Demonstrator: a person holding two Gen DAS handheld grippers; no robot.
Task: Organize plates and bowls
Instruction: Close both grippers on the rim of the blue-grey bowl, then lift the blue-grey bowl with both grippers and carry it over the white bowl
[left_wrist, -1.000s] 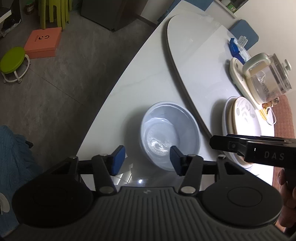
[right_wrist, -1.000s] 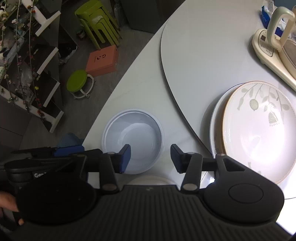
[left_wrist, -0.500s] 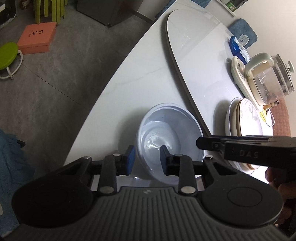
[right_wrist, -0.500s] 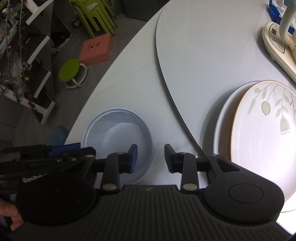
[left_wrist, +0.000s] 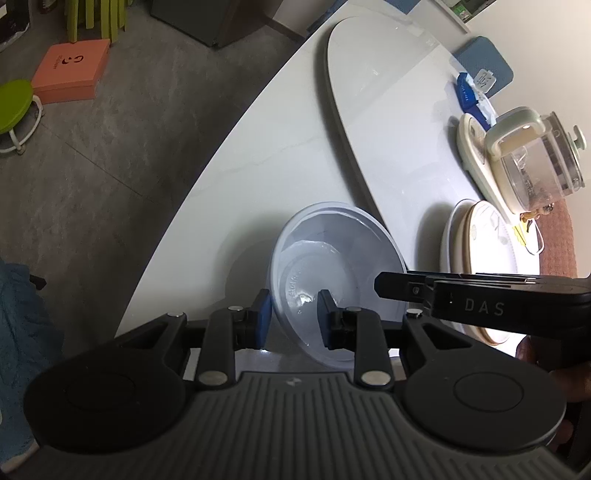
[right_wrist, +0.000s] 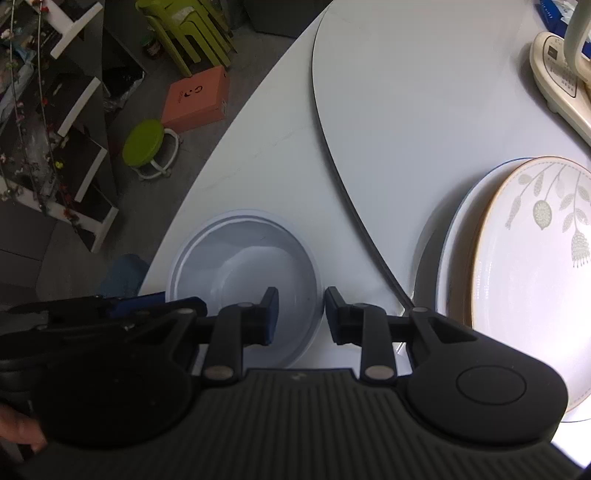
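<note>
A pale translucent plastic bowl (left_wrist: 332, 258) sits near the table's edge and also shows in the right wrist view (right_wrist: 243, 266). My left gripper (left_wrist: 291, 317) straddles its near-left rim with the fingers narrowed, one inside and one outside; contact is unclear. My right gripper (right_wrist: 300, 314) straddles the bowl's near-right rim the same way. A leaf-patterned plate (right_wrist: 535, 277) lies on a larger white plate (right_wrist: 452, 243) on the right, also seen in the left wrist view (left_wrist: 491, 236).
The white table (left_wrist: 266, 147) carries a raised turntable (left_wrist: 388, 110). A glass kettle on a cream base (left_wrist: 528, 162) stands behind the plates. On the floor are an orange box (left_wrist: 70, 70) and a green stool (left_wrist: 13, 103).
Both grippers moved down and forward onto the bowl's rim. Their fingers narrowed from wide open to a small gap around the rim.
</note>
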